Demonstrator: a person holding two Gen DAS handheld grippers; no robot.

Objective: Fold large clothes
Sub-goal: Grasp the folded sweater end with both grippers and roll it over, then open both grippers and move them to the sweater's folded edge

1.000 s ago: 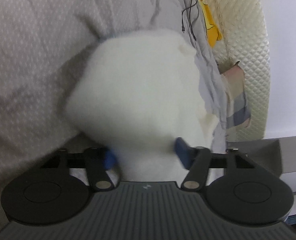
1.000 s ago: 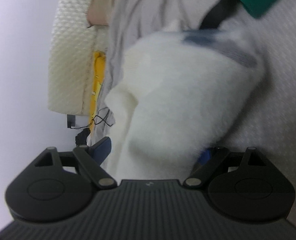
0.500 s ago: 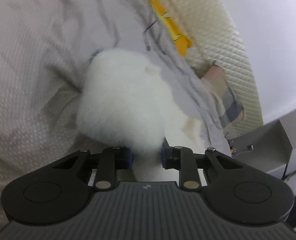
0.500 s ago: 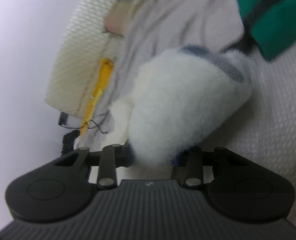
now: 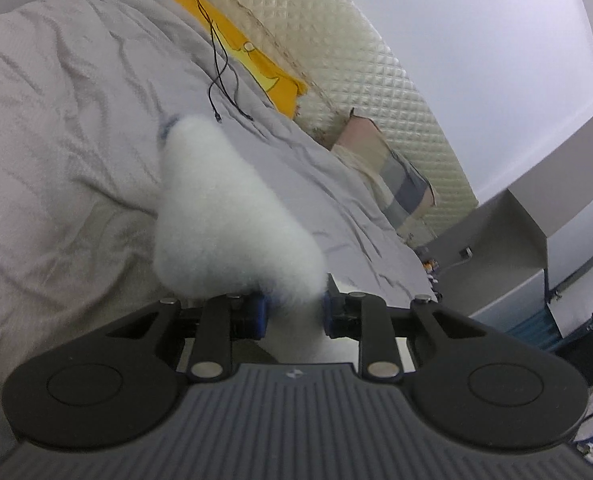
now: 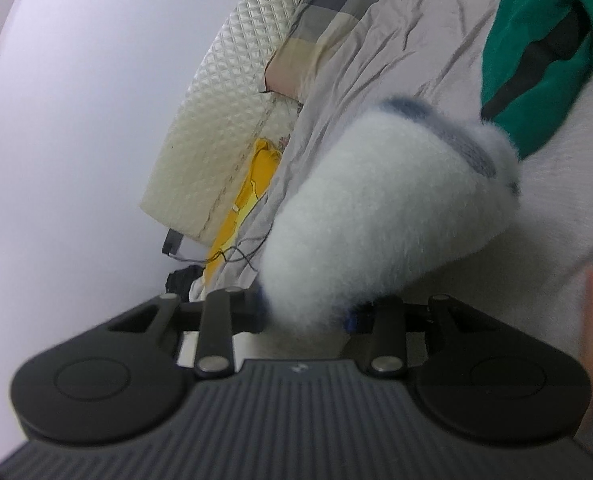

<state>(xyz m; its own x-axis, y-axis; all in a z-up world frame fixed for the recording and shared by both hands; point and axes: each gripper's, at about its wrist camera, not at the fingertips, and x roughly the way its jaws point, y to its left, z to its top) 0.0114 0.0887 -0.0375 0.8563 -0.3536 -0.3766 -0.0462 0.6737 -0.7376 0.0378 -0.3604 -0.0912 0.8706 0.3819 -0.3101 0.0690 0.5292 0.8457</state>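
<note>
Evidently both the left gripper and right gripper were clamped on the fluffy white garment, which hung lengthwise over the bed.

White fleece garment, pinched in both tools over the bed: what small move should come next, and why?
Probably draw the two tools apart to spread the white fleece garment. The left tool and right tool are each shut on a bunched end, and the fleece hangs as a thick wad above the grey bedsheet, with no flat edge showing yet to fold along.
</note>
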